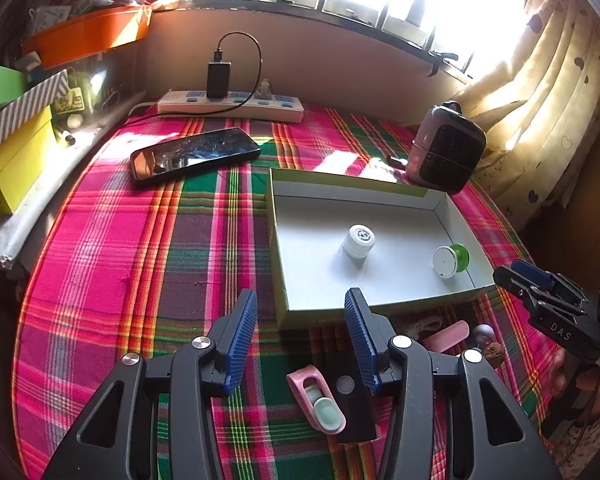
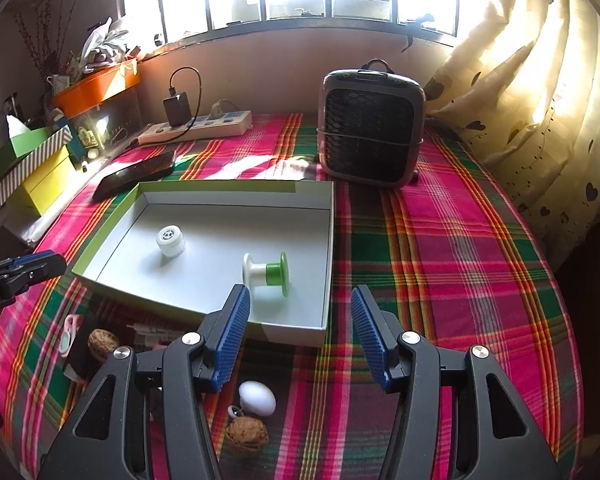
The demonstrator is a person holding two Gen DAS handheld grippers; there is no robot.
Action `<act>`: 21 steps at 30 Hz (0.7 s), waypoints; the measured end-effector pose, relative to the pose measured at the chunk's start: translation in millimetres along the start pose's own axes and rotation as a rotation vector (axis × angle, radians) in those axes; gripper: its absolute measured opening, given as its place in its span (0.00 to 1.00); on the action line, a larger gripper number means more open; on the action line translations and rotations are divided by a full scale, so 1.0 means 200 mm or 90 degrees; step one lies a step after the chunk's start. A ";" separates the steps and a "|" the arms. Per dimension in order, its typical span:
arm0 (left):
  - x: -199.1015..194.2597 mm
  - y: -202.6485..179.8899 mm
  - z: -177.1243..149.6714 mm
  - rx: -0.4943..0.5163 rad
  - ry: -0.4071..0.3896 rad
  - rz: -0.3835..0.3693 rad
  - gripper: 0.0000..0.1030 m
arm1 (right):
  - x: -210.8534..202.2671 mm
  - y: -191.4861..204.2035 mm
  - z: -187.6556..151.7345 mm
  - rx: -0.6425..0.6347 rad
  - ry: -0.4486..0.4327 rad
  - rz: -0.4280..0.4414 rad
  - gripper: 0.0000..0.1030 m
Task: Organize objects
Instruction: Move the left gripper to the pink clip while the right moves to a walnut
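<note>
Showing only rightward, a white egg (image 2: 257, 397) below the right tool (image 2: 300, 336).

Jar (image 1: 358, 241) left of spool (image 1: 451, 261), inside box (image 1: 296, 304).

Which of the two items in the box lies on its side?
The green-and-white spool, near the box's corner; the white cap stands upright mid-box.

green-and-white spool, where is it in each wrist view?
Left wrist: spool at the right end of the white box, lying on its side, white end toward the camera.
Right wrist: spool near the box's front right corner, just beyond the left fingertip.
Shared landmark: small white jar in the same box.
</note>
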State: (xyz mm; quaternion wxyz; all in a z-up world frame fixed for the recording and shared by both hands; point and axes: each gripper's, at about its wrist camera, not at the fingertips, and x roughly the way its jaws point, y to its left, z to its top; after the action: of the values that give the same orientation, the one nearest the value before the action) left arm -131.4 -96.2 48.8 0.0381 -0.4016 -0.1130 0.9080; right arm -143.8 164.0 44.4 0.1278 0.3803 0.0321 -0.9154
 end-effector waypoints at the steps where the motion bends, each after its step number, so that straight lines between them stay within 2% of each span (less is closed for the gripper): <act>1: -0.01 0.00 -0.01 -0.003 0.000 -0.001 0.43 | -0.01 0.00 -0.02 0.002 0.001 0.001 0.52; 11: 0.02 0.07 -0.15 -0.035 0.036 -0.007 0.44 | -0.08 0.00 -0.21 0.011 0.022 0.028 0.52; 21: 0.03 0.07 -0.21 -0.041 0.051 -0.024 0.44 | -0.09 0.05 -0.28 -0.014 0.034 0.038 0.52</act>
State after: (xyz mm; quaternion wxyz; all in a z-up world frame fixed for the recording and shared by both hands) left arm -104.1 -101.2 14.5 0.0468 -0.4365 -0.1480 0.8862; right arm -89.6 166.3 18.0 0.1582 0.4038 0.0342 -0.9004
